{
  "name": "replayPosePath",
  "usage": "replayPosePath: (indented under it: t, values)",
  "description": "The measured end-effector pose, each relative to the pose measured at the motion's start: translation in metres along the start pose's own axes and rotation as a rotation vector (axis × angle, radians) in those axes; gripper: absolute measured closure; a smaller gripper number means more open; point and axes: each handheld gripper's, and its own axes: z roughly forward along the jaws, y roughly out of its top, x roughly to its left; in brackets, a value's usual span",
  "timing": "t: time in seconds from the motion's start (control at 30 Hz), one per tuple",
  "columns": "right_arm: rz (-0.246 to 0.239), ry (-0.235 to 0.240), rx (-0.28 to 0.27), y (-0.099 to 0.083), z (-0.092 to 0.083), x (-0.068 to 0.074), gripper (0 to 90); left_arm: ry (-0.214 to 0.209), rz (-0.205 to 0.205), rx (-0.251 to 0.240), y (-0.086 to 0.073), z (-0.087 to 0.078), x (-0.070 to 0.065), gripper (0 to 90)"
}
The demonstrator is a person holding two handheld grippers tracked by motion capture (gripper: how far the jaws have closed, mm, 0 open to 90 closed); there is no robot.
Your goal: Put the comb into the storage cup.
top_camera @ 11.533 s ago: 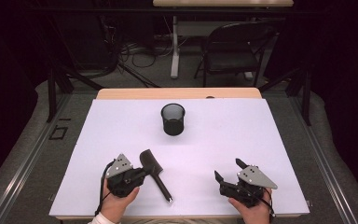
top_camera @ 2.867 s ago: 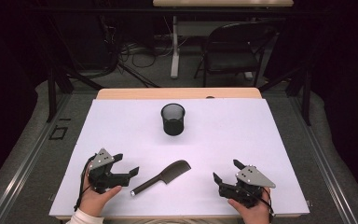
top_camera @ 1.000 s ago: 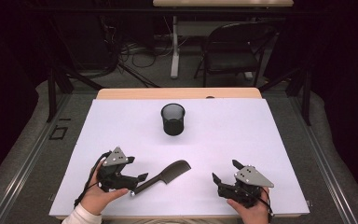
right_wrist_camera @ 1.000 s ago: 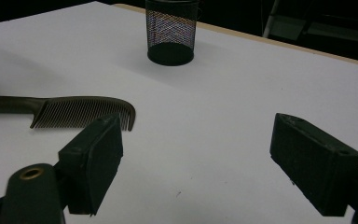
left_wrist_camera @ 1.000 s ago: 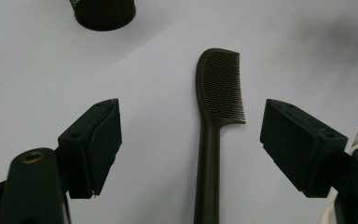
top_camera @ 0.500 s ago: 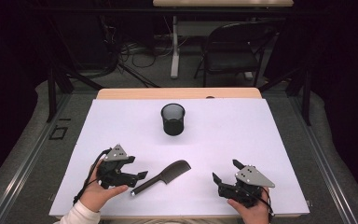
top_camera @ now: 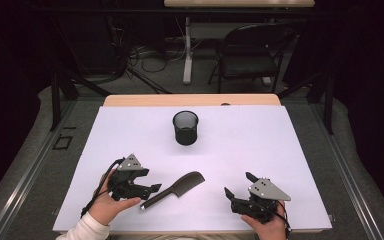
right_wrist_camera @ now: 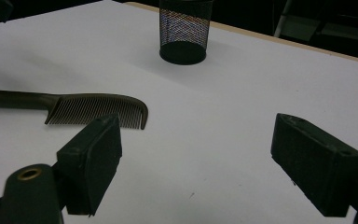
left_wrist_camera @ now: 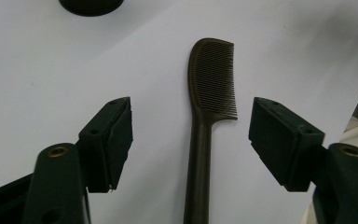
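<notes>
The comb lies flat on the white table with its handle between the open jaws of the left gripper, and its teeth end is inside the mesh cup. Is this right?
Not quite. The comb lies flat with its handle between the left gripper's open jaws, which have just been closing, but its teeth end rests on the white table, apart from the mesh cup. The high view shows this gap.

The comb (left_wrist_camera: 204,126) looks like dark brown plastic, smooth with a faint sheen along its handle, its teeth fine and close-set. The cup (top_camera: 185,127) is black wire mesh, metal by the look of it, with a solid matt base. The desk (top_camera: 280,150) carries a smooth matt white cover like paper or laminate, and pale wood shows at its far edge. The fingers (left_wrist_camera: 116,140) are matt black, with ribbed pads that look like rubber.
</notes>
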Motion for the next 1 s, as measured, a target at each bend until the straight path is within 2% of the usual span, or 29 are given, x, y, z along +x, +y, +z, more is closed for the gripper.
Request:
replayPosePath:
  t: [0.37,0.5,0.63,0.67,1.0]
  values:
    - [-0.024,0.017,-0.003,0.001,0.002,0.009,16.5,-0.013,0.019,0.051,0.01,0.003,0.0,33.6]
    - [-0.017,0.016,-0.004,0.0,0.001,0.008,16.5,-0.038,-0.008,0.072,0.011,0.005,0.001,34.0]
    - [-0.018,0.016,-0.008,0.0,0.001,0.007,16.5,-0.044,-0.03,0.09,0.01,0.009,0.002,33.9]
    - [-0.018,0.016,-0.007,0.0,0.001,0.007,16.5,-0.044,-0.024,0.089,0.01,0.01,0.002,33.7]
    - [-0.013,0.012,-0.009,0.0,0.0,0.006,16.5,-0.011,-0.012,0.086,0.011,0.012,0.002,17.6]
